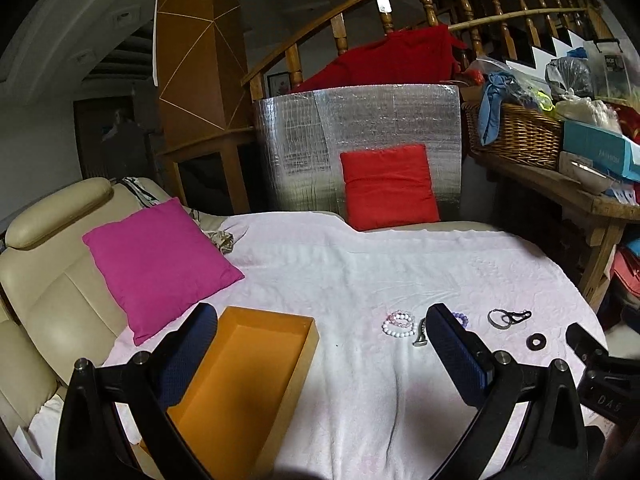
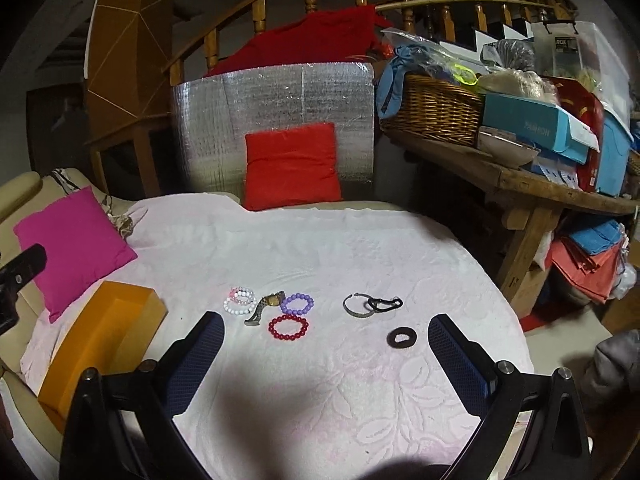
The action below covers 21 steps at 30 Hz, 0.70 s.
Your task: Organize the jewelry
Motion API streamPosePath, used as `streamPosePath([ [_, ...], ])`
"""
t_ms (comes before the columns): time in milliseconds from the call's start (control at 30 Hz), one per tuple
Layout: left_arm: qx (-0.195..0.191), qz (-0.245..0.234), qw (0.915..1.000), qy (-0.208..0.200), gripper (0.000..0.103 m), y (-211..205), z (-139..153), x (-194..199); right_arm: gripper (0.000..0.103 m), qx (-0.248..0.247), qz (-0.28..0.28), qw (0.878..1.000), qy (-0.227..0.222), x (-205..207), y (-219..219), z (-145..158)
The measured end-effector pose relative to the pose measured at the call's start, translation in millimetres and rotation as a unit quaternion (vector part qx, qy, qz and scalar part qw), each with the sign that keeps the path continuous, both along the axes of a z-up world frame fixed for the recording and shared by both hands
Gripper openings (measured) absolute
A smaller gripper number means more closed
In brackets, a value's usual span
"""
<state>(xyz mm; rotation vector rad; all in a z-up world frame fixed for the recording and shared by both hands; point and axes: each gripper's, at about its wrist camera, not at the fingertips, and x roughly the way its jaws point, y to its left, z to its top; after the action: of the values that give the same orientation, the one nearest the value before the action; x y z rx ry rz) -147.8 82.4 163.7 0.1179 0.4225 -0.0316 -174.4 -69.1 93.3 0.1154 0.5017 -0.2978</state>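
Observation:
An open orange box [image 1: 244, 376] lies on the white towel [image 1: 360, 280], at the left; it also shows in the right wrist view [image 2: 104, 336]. Jewelry lies in a loose row: white and pink bead bracelets [image 2: 240, 301], a watch [image 2: 266, 307], a purple bead bracelet [image 2: 297, 304], a red bead bracelet [image 2: 288, 327], a silver bangle with a black clip [image 2: 370, 304] and a dark ring [image 2: 401, 337]. My left gripper [image 1: 320, 328] is open and empty above the box's right edge. My right gripper [image 2: 326, 334] is open and empty, just short of the jewelry.
A magenta cushion [image 1: 156, 264] lies at the left on a beige sofa [image 1: 44, 280]. A red cushion [image 2: 292, 164] leans on a silver foil panel [image 2: 280, 112] at the back. A cluttered wooden table [image 2: 560, 196] with a wicker basket [image 2: 432, 112] stands at the right.

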Motion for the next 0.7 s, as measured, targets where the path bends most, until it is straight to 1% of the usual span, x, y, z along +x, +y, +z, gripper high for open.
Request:
streamPosePath([
  [100,-0.001,0.003,1.0,-0.003,0.103,-0.1,-3.0,0.2,0.103,0.014,-0.004,1.0,0.002,0.1,-1.3,-3.3],
  [300,-0.004,0.004,0.9999,0.01,0.103,-2.5,-12.4,7.5,0.103,0.022,-0.011,1.0,-0.001,-2.7,-2.3,-4.6],
  [500,0.003,0.005,0.9999,0.01,0.103,-8.7,-14.6,8.8,0.103,0.022,-0.015,1.0,-0.01,-5.6,-2.0,-4.0],
  [700,0.005,0.004,0.9999,0.012,0.103,-9.6,-17.0,10.3,0.103,0.033,-0.019,0.999,-0.022,-7.6,-5.0,-3.1],
])
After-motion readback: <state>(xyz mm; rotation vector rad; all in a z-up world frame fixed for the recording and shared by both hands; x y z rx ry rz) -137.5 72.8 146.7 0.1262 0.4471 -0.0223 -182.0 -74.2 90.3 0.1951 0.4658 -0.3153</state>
